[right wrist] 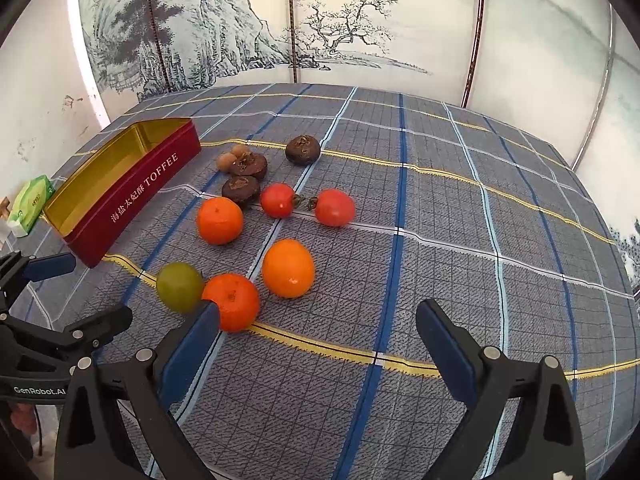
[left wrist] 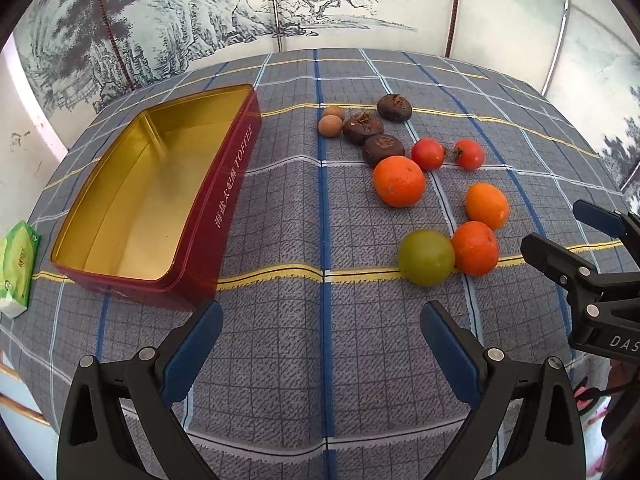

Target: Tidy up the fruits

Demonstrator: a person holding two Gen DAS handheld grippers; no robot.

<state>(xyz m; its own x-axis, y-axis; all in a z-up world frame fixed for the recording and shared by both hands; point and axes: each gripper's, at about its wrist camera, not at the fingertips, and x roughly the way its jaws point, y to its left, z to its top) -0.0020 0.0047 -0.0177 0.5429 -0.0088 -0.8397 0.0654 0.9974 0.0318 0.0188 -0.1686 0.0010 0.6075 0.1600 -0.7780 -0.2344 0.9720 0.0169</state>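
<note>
Jaws: left gripper (left wrist: pixel 322 344) and right gripper (right wrist: pixel 318 342) held wide, nothing gripped | tin (left wrist: pixel 224 184) seen bare | all fruits (left wrist: pixel 399 181) left on counter (left wrist: pixel 320 360) | nothing sorted yet

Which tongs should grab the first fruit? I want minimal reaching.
Right, probably. The right tongs, open, hover close to the near orange and green fruit; the left tongs, also open, face bare cloth nearer the tin.

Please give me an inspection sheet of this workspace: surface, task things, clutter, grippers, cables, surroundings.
Surface: plaid tablecloth, slightly wrinkled.
Job's things: open red toffee tin, nothing inside; loose on the cloth are three oranges, a green fruit, two red fruits, three dark brown fruits, two small tan fruits.
Clutter: tissue pack left of the tin.
Grippers: left gripper and right gripper open, holding nothing.
Cables: nothing seen.
Surroundings: painted landscape screen.
</note>
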